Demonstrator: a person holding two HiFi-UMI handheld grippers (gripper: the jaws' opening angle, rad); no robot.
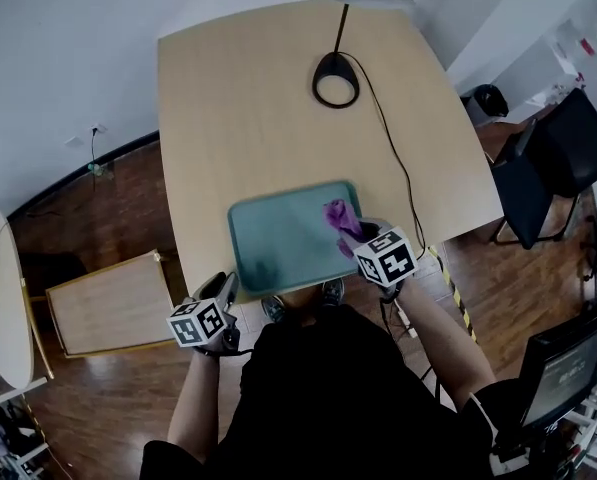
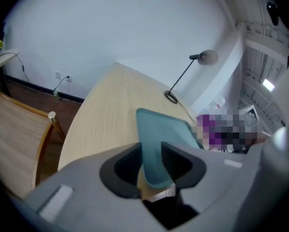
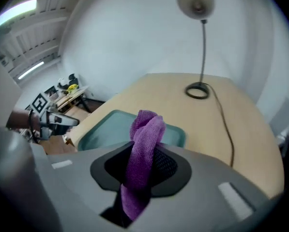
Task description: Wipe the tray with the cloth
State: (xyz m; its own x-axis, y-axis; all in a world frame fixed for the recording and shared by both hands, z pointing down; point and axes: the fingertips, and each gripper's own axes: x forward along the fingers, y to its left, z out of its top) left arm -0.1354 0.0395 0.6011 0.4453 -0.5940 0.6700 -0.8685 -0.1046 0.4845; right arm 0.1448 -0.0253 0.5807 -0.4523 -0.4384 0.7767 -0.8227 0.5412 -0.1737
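Over right end of teal rectangular tray (image 1: 278, 240) on pale wooden bench (image 1: 238, 98) | right gripper (image 1: 346, 233) clamps crumpled purple cloth (image 1: 336, 213); tray's long axis runs leftward from it | left gripper (image 1: 225, 288) wide, at near-left corner

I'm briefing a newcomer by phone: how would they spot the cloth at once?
Find the light wooden table; a teal tray lies at its near edge. Over the tray's right end the right gripper pinches the cloth, the only purple thing.
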